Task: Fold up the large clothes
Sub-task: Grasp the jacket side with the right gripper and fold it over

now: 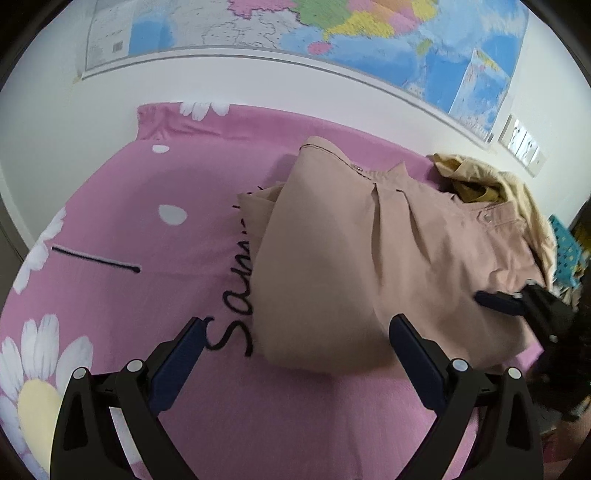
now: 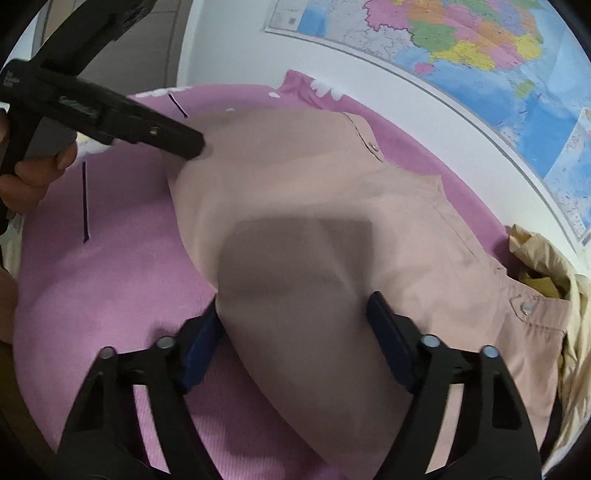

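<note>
Two grippers work over a pink flowered bed sheet (image 1: 122,206): the left gripper (image 1: 295,354) hovers with jaws wide open at the lower edge of the beige garment (image 1: 354,258), holding nothing. The right gripper (image 2: 293,325) has open jaws around a raised fold of this garment in the lower centre. Only the right wrist view shows the person's hand (image 2: 33,173) at upper left; a yellow garment (image 1: 476,184) lies at the right.

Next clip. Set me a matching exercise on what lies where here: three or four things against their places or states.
Things:
1. beige-pink garment
2. yellow-cream crumpled garment
3. colourful wall map
4. left gripper

Places or states:
A. hung on the white wall
B. open, over the pink bedsheet
C. heaped at the bed's far right
D. folded over, mid-bed

Pairs: 1-D, 2-C, 3-A, 4-B
</note>
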The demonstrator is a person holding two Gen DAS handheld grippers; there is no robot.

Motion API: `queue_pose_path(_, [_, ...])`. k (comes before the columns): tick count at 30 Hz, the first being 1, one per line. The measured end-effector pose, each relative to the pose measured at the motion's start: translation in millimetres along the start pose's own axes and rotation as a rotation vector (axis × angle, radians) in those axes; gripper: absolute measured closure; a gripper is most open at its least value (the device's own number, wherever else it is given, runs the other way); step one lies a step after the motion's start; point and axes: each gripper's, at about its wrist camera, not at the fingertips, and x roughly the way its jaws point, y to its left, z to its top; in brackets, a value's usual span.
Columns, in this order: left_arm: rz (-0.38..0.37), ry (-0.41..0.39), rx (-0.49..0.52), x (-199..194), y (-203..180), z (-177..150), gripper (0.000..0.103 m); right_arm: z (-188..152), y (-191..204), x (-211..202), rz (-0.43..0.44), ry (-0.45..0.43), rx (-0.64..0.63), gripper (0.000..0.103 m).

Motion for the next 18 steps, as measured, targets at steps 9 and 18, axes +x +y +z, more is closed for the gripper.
queue_pose_path(9, [-0.239, 0.054, -0.026, -8, -7, -15, 0.007, 13, -47, -21, 0.134, -0.071, 0.225, 0.089])
queue_pose_path(18, [-0.486, 0.108, -0.206, 39, -24, 8, 0.007, 11, -53, -20, 0.178, -0.083, 0.292, 0.088])
